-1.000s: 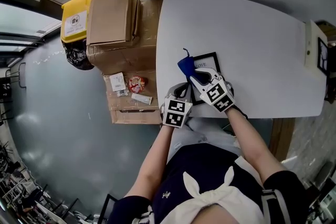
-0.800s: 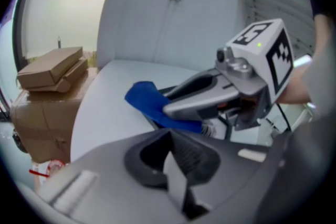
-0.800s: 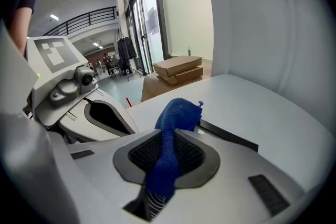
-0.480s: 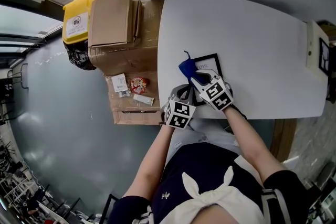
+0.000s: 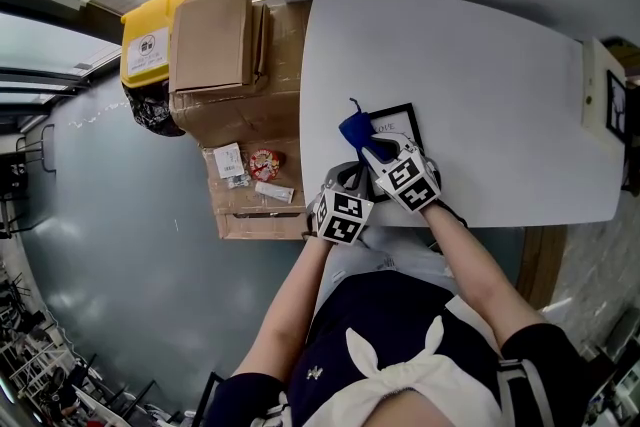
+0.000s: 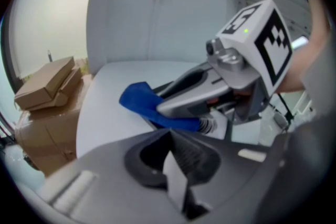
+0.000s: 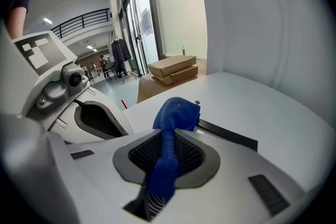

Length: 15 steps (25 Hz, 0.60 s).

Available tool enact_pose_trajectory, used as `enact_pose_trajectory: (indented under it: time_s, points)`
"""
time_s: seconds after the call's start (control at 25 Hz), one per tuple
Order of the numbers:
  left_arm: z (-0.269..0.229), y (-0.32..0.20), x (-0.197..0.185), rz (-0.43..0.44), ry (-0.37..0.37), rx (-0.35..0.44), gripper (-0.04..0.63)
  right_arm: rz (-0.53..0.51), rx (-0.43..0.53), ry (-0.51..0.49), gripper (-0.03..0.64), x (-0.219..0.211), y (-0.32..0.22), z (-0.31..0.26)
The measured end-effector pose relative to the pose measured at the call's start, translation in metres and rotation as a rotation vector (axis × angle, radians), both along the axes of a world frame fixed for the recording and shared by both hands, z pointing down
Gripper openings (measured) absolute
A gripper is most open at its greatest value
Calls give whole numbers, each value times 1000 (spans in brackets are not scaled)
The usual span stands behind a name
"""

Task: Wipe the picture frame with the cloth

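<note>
Right gripper view: cloth (image 7: pixel 169 165) clamped between fingers (image 7: pixel 198 159).

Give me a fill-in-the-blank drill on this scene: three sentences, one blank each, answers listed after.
1. The right gripper is shut on a ___ cloth.
2. The black-edged picture frame lies on the ___ table.
3. The cardboard boxes stand off the table's ___ side, as the person faces it.

Missing words: blue; white; left.
</note>
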State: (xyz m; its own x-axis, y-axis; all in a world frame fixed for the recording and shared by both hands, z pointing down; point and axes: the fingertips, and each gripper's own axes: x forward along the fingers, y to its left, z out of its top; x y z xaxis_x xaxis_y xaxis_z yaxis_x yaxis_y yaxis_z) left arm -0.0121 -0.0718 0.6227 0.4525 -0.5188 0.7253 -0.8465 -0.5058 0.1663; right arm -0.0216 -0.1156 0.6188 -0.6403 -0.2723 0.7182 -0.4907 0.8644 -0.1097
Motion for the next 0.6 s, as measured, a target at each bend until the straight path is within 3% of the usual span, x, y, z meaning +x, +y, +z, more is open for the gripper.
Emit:
enact_pose_trajectory:
  time_s: [0.6]
  points:
    - [0,-1,0,-8,8,-23,3,55,-10,-20,71,-6,-19,-2]
